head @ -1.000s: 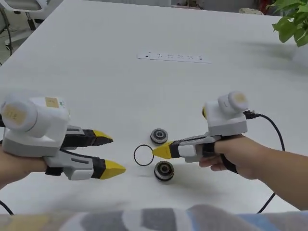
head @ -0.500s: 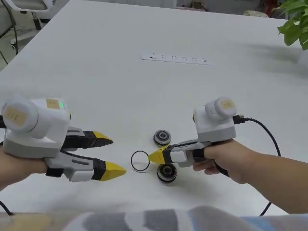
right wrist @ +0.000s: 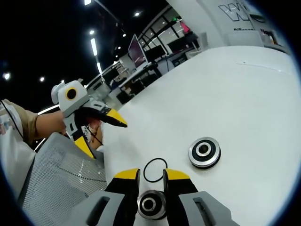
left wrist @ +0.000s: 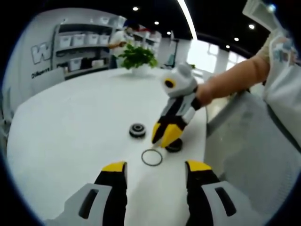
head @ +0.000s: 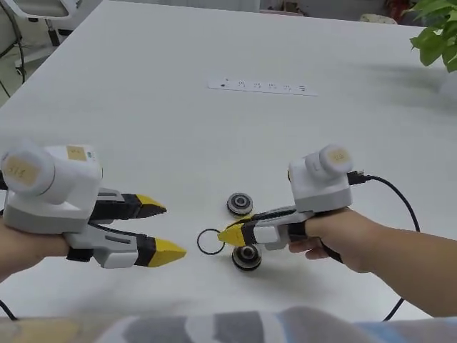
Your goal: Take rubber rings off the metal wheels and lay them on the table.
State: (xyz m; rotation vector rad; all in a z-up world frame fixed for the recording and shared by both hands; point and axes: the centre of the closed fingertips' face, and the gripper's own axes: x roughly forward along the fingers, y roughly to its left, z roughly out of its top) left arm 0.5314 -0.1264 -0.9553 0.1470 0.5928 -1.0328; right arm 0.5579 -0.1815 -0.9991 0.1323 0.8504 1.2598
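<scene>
Right gripper [right wrist: 151,175], held in a person's hand [head: 335,239], hovers low over the white table [head: 143,107]. Its 2 yellow-tipped jaws are drawn close, with a slim gap between them and nothing caught in it. Through that gap, in the right gripper view, 1 metal wheel [right wrist: 151,204] lies flat on the table beneath the jaws. Just past the tips rests 1 thin black rubber ring [right wrist: 155,159], loose and flat on the table. In the head view its right edge meets the tips, though whether they touch cannot be told. A 2nd wheel [right wrist: 204,152] sits flat a little farther out, near the ring and apart from the 1st wheel. Across the ring, the left gripper [left wrist: 156,167] points toward the same spot, its jaws spread wide and empty, short of the ring. A black cable [head: 400,189] trails from the right gripper. Farther up the table lies a white socket strip [head: 260,86], and the green leaves of a plant [head: 437,36] show at the far right corner.
</scene>
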